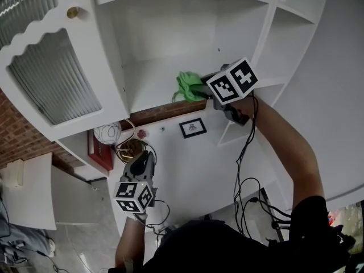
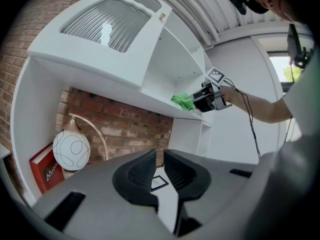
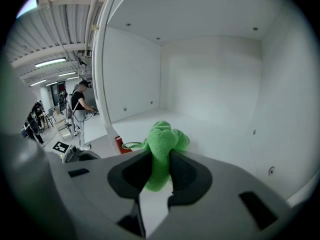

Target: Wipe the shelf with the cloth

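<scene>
A green cloth (image 1: pixel 186 85) rests bunched at the front edge of the white shelf (image 1: pixel 153 75). My right gripper (image 1: pixel 201 89) is shut on the cloth, reaching in from the right. In the right gripper view the cloth (image 3: pixel 163 146) bulges out between the jaws of the right gripper (image 3: pixel 161 160), over the shelf board (image 3: pixel 220 136). My left gripper (image 1: pixel 148 154) hangs low over the counter, far below the shelf. In its own view the left gripper (image 2: pixel 160 157) is shut on nothing, while the cloth (image 2: pixel 182 102) and right gripper (image 2: pixel 202 99) show up on the shelf (image 2: pixel 150 97).
Below the shelf, near the left gripper, stand a white globe lamp (image 1: pixel 107 133) on a brass arc, a red book (image 1: pixel 99 151) and a small framed picture (image 1: pixel 193 128). An open cabinet door with ribbed glass (image 1: pixel 54 78) juts out on the left. Cables (image 1: pixel 245 192) trail from the right arm.
</scene>
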Tool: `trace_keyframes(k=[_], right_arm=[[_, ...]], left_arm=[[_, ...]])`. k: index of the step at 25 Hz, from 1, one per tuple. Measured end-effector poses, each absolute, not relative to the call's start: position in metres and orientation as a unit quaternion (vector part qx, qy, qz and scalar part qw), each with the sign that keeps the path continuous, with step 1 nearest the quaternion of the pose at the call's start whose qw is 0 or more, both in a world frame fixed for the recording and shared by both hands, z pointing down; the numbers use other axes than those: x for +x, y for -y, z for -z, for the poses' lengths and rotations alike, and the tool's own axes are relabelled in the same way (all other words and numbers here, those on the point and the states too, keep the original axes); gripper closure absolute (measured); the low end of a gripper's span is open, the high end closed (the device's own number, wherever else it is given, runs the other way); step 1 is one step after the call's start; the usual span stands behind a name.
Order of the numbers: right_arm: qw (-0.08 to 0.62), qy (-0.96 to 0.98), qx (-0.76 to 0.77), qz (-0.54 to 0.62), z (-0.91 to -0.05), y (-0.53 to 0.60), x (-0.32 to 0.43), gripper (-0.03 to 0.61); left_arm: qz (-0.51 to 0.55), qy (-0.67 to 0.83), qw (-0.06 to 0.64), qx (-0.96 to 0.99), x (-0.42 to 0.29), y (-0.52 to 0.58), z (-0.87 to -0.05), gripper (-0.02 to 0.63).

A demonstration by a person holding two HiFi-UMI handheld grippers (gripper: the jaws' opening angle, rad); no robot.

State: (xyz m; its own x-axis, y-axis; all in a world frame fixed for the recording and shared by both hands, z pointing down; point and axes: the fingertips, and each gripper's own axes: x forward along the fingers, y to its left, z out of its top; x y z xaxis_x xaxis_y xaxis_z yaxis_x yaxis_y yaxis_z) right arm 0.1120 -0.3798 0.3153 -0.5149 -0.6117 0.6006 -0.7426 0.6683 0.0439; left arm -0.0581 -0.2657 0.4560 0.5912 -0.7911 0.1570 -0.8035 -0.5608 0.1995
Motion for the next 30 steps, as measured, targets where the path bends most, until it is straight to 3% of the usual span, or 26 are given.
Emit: trace_keyframes(k=[23, 30], right_arm=[[0.328, 0.806, 0.482, -0.103, -0.317, 0.382, 0.211, 0.491], [0.365, 0.768, 0.523, -0.059, -0.316, 0.380, 0.236, 0.491]], left_arm=[[-0.030, 0.407, 0.130, 0.904, -0.023, 0.276, -0.462, 0.567], [-0.032, 0.391, 0.132, 0.910, -0.012, 0.276, -0.464, 0.567]])
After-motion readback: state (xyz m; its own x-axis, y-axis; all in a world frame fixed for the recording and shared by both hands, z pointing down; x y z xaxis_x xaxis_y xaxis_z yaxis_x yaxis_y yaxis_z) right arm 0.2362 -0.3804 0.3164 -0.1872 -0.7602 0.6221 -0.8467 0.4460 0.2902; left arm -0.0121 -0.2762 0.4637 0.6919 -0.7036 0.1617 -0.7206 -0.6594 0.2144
